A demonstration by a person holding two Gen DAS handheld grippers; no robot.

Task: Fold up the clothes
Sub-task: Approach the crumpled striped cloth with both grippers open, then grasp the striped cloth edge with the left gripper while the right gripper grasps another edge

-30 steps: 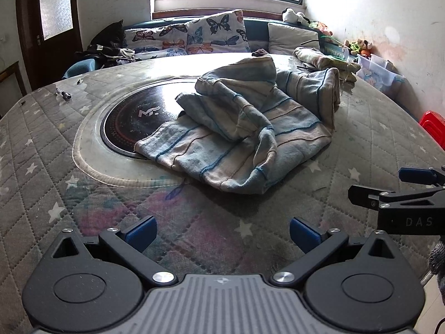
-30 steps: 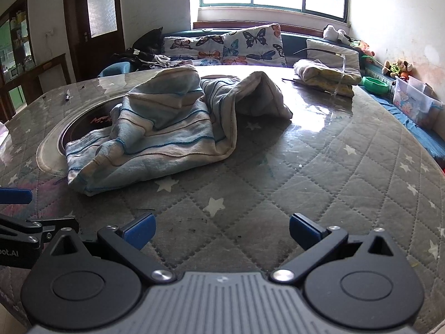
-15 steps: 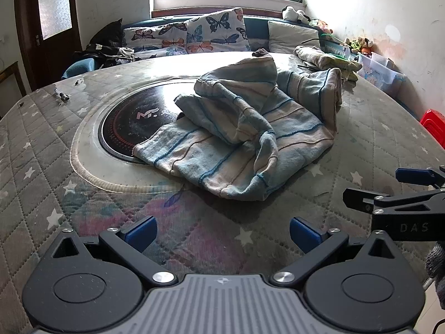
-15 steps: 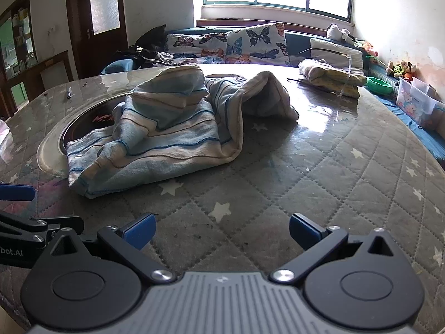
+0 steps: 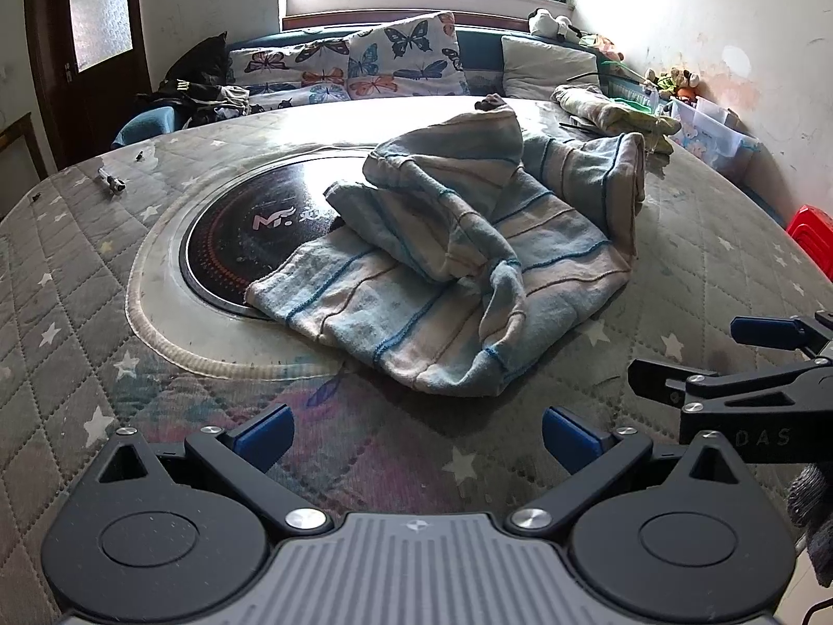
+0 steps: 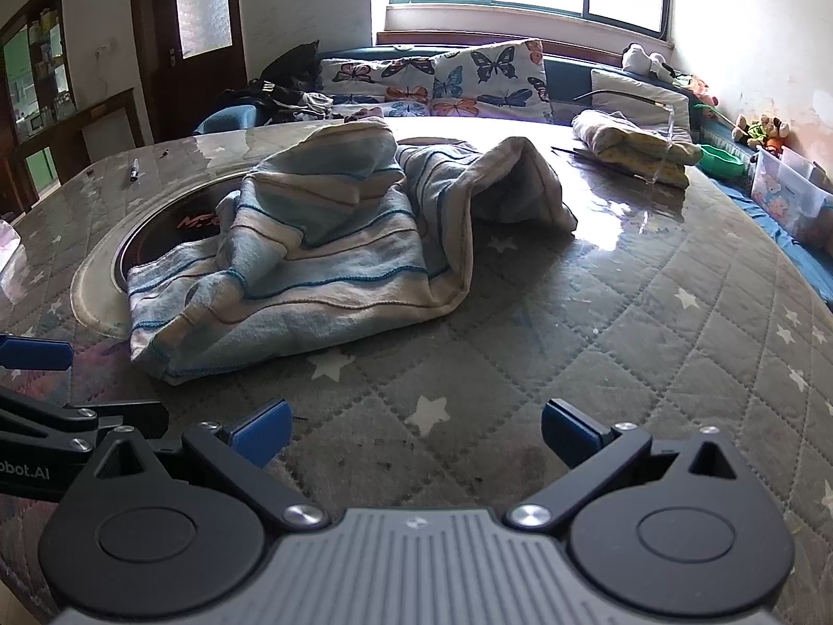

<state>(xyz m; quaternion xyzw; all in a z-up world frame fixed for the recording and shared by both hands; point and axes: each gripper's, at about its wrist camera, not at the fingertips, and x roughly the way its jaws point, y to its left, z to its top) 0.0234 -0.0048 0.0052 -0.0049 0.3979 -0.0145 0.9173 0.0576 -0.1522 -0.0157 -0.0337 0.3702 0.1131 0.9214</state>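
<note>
Striped garment heaped mid-frame, long axis lower-left to upper-right, just ahead of both empty grippers, fingers apart: left gripper nearer, right gripper alongside.

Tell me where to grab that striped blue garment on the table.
Take the striped garment by its near hem corner, coming in low from the table's near side. That edge lies flat and exposed, unlike the bunched folds behind; both open grippers already face it.
</note>
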